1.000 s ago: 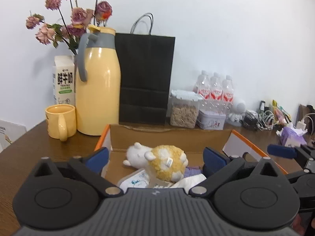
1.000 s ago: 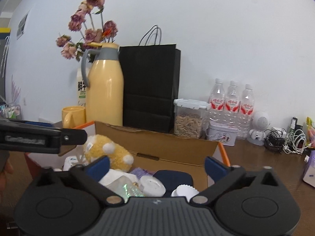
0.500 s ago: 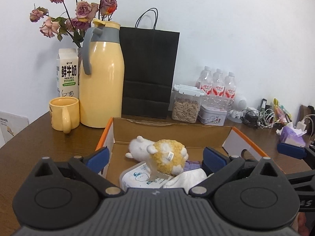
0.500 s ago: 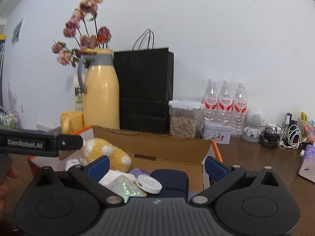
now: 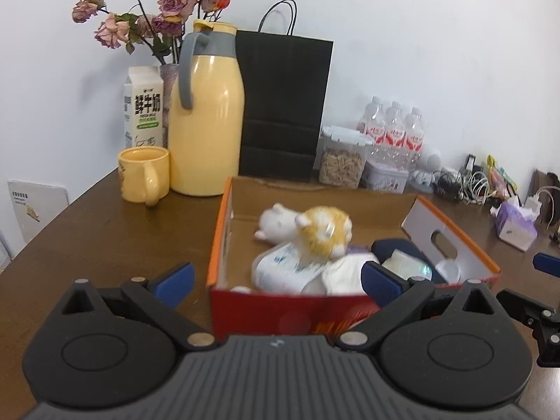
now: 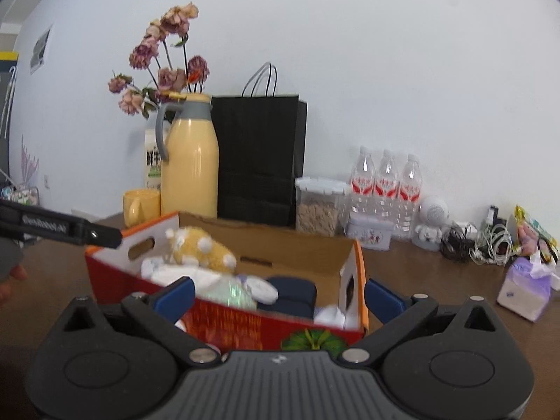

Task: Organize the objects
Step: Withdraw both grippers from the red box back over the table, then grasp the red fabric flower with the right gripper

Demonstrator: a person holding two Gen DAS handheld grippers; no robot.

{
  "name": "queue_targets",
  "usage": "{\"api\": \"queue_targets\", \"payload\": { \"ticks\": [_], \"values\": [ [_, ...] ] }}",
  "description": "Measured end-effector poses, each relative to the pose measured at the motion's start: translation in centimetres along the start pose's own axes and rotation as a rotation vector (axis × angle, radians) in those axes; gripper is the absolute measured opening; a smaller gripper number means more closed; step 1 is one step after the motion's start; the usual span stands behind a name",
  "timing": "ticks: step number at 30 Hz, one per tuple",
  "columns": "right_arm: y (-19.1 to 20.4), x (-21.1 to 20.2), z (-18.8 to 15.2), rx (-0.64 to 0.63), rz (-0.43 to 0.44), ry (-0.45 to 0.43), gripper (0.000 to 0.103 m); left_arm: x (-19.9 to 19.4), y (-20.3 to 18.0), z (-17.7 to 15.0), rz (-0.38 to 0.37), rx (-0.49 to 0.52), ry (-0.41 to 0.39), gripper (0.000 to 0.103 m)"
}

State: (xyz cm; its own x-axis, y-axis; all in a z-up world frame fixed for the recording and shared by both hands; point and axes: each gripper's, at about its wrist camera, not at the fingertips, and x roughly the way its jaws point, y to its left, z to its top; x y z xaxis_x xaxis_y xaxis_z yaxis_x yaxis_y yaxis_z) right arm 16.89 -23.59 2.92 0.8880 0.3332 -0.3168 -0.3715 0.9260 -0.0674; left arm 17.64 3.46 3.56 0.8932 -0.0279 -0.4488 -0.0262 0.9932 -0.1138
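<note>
A red and orange cardboard box point(image 5: 218, 234) sits on the brown table, filled with several things. Inside it, a yellow and white plush toy point(image 5: 316, 232) lies on a white wipes pack point(image 5: 280, 271), beside a navy pouch point(image 5: 399, 246). My left gripper point(image 5: 276, 281) hovers open in front of the box's near wall, holding nothing. In the right wrist view the same box point(image 6: 227, 322) shows the plush toy point(image 6: 201, 248) and a white round lid point(image 6: 260, 288). My right gripper point(image 6: 279, 297) is open and empty before the box's right corner. The left gripper's arm point(image 6: 63, 227) reaches in from the left.
Behind the box stand a yellow jug point(image 5: 206, 129), a yellow mug point(image 5: 143, 178), a milk carton point(image 5: 143, 108), dried roses point(image 5: 164, 3) and a black paper bag point(image 5: 283, 105). A cereal jar point(image 5: 341, 166), water bottles point(image 5: 393, 133), cables point(image 5: 465, 185) and a tissue pack point(image 5: 516, 222) lie to the right.
Both grippers have drawn back and risen from over the box, so its red front wall now shows. Both stayed open and empty.
</note>
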Motion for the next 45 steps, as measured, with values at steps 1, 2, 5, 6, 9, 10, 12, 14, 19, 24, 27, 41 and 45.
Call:
{"api": "queue_targets", "payload": {
  "ticks": [1, 2, 5, 6, 9, 10, 12, 14, 19, 24, 27, 41, 45],
  "values": [
    [0.0, -0.1, -0.5, 0.001, -0.001, 0.017, 0.103, -0.3, 0.2, -0.3, 0.003, 0.001, 0.002, 0.103],
    [0.1, -0.2, -1.0, 0.003, -0.002, 0.037, 0.103, -0.5, 0.3, -0.6, 0.007, 0.003, 0.005, 0.103],
    [0.1, 0.1, -2.3, 0.007, 0.0, 0.098, 0.103, -0.9, 0.8, -1.4, 0.026, 0.003, 0.024, 0.103],
    [0.2, 0.2, -2.8, 0.009, 0.001, 0.117, 0.103, -0.9, 1.0, -1.7, 0.027, 0.001, 0.033, 0.103],
    [0.4, 0.8, -3.7, 0.019, 0.005, 0.159, 0.103, -1.0, 1.4, -2.5, 0.035, -0.003, 0.056, 0.103],
    [0.4, 1.0, -3.8, 0.024, 0.005, 0.168, 0.103, -1.0, 1.5, -2.7, 0.036, -0.006, 0.063, 0.103],
    [0.3, 1.6, -3.9, 0.036, -0.001, 0.186, 0.103, -1.0, 1.7, -2.9, 0.035, -0.012, 0.07, 0.103],
    [0.2, 2.5, -3.9, 0.047, -0.01, 0.206, 0.101, -1.2, 1.8, -3.0, 0.031, -0.013, 0.07, 0.103],
    [-0.6, 5.2, -3.7, 0.096, -0.01, 0.276, 0.088, -1.4, 2.0, -3.3, 0.031, -0.018, 0.078, 0.103],
    [-1.1, 5.9, -4.0, 0.146, 0.006, 0.282, 0.044, -1.1, 2.3, -3.4, 0.048, -0.037, 0.082, 0.103],
    [-1.1, 5.7, -4.2, 0.15, 0.016, 0.266, 0.041, -1.0, 2.1, -3.4, 0.048, -0.034, 0.085, 0.103],
    [-0.4, 2.1, -4.4, 0.113, -0.017, 0.068, 0.04, -0.3, 0.2, -3.8, 0.011, -0.004, 0.172, 0.103],
    [-0.5, 1.6, -4.4, 0.116, -0.014, 0.041, 0.04, 0.4, -0.9, -3.9, -0.056, -0.001, 0.248, 0.103]
  ]
}}
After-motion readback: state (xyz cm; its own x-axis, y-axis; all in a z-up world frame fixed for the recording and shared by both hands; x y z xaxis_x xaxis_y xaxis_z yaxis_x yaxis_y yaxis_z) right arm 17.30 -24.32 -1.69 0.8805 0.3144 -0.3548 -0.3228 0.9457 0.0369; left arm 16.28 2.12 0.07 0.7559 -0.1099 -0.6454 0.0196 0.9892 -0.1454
